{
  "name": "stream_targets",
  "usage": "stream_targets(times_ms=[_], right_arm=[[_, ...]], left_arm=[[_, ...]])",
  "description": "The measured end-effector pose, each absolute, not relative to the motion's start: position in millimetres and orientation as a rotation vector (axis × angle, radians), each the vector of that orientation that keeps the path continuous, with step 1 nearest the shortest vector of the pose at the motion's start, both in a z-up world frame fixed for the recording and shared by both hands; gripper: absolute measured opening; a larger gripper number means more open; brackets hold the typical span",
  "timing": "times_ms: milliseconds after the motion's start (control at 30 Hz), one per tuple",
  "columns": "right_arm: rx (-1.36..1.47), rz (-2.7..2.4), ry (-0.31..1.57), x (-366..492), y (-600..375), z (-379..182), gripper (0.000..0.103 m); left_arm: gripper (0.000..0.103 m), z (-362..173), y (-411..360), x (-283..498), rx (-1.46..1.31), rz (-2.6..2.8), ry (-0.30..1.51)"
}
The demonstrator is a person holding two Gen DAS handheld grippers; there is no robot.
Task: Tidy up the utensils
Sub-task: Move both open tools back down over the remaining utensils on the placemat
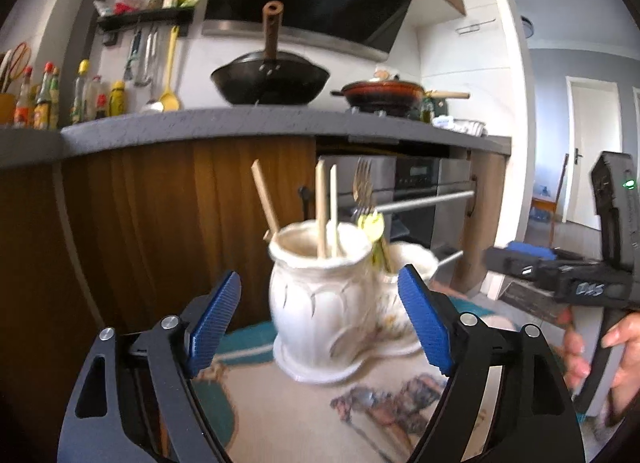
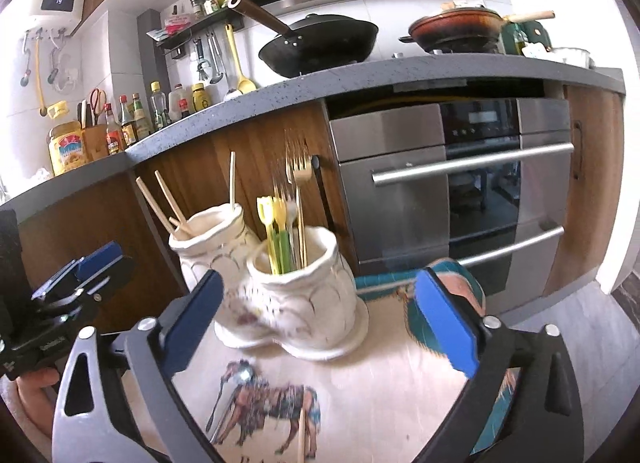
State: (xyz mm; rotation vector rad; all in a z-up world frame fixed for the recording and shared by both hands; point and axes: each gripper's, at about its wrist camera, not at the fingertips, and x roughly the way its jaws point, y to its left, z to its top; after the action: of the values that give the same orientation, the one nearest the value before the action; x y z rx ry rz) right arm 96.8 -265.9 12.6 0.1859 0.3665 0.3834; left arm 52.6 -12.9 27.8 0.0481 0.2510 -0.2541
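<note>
On the printed mat (image 2: pixel 360 391) covering the bench, in front of the kitchen cabinets, we see a white glazed ceramic holder (image 2: pixel 296 303) shaped as two joined pots on a common base. The rear pot (image 2: pixel 212 235) carries pale wooden chopsticks (image 2: pixel 160 201); the front pot (image 2: pixel 304 283) carries metal forks (image 2: pixel 298 171), thin sticks and yellow-and-green plastic picks (image 2: pixel 276 231). We judge the sorting largely done, since most utensils stand upright by kind. What remains, as far as we can see, is a metal spoon (image 2: pixel 234 391) lying flat on the mat's horse print and a single wooden stick (image 2: pixel 301 439) near the lower edge, both apart from the holder.

The left gripper (image 1: pixel 320 311) faces the holder with its jaws spread wide and nothing between them; the right gripper (image 2: pixel 320 323) likewise has its jaws spread and empty, straddling the holder's front pot in view without touching it. The blue pads (image 2: pixel 446 323) are ribbed rubber on black frames.

The holder's glaze is glossy with moulded petal relief and wavy rims; the forks are slim and reflective, the chopsticks matt and straight. Motion blur softens the holder's outline in the left wrist view.
</note>
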Motion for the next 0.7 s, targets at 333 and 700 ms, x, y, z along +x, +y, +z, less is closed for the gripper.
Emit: stream_targets(times_ms=[333, 700], right_arm=[[0.186, 0.359, 0.398, 73, -269, -2, 0.098], [0.154, 0.351, 0.431, 67, -265, -9, 0.098]], left_arm=[[0.092, -6, 1, 34, 0.046, -0.188, 0.349], [0.097, -14, 1, 26, 0.060, -0.165, 0.360]])
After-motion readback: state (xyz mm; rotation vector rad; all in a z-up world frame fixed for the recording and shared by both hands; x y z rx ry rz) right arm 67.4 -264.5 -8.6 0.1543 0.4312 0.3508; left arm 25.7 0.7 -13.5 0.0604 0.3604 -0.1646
